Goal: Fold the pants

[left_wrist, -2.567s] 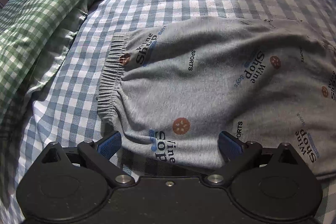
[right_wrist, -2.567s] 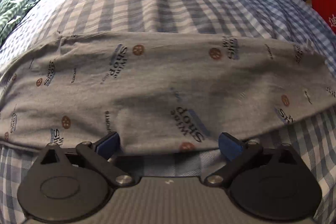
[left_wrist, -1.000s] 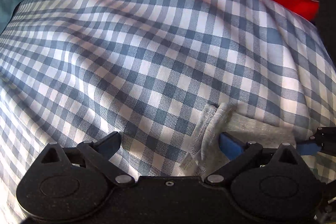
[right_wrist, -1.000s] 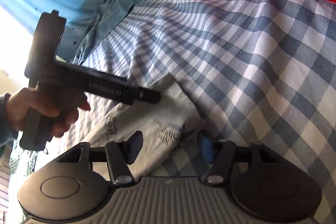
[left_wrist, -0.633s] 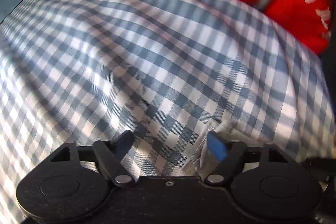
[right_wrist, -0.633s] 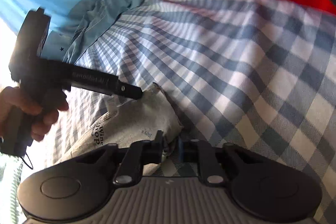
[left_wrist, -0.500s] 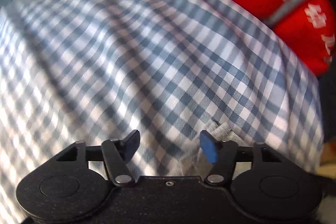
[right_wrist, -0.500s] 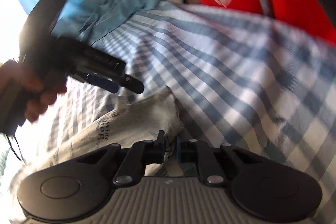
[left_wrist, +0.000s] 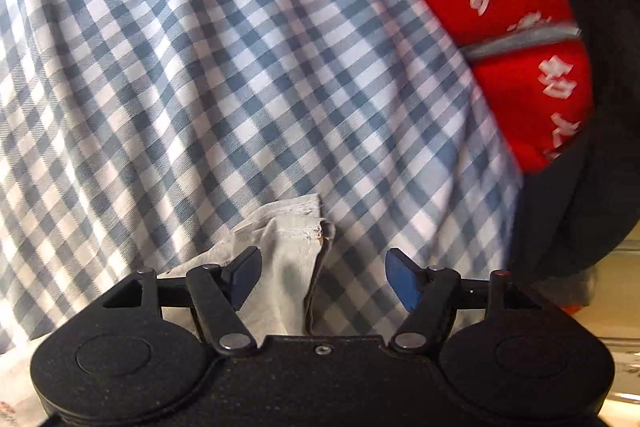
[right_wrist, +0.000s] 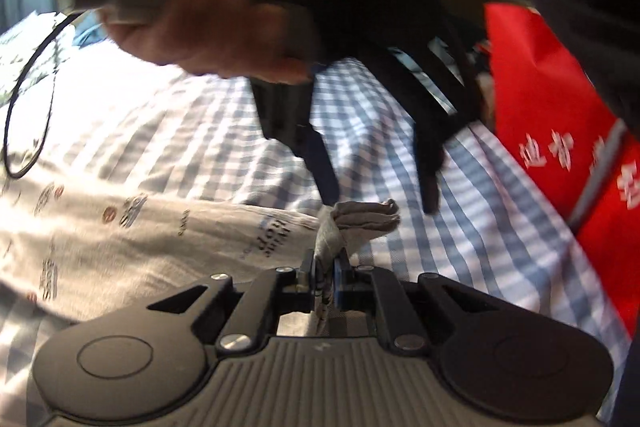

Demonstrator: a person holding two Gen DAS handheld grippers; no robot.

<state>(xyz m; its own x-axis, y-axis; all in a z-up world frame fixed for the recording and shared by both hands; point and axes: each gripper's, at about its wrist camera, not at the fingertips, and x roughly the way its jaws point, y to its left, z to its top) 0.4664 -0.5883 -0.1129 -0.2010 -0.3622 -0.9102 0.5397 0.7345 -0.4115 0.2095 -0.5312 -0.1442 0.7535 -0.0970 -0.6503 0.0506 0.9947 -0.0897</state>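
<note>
The grey printed pants [right_wrist: 140,239] lie across the checked sheet, brightly lit. My right gripper [right_wrist: 325,279] is shut on a bunched leg end of the pants, which sticks up past its fingers. Just beyond it my left gripper [right_wrist: 380,203] points down over that same end, held by a person's hand [right_wrist: 208,23]. In the left wrist view the grey leg end [left_wrist: 288,251] sits between the fingers of the left gripper [left_wrist: 324,277], close to the left one. Its jaws are opening and the right pad stands clear of the cloth.
The blue-and-white checked bed sheet [left_wrist: 200,67] fills most of both views. A red bag with white characters [left_wrist: 500,27] [right_wrist: 560,147] stands past the bed's edge on the right, with dark cloth [left_wrist: 592,107] beside it. A black cord loop [right_wrist: 28,107] hangs at left.
My right gripper closed on the pants' leg end and lifted it while rolling. The left gripper rolled and rose; the cloth shifted from its right finger toward its left.
</note>
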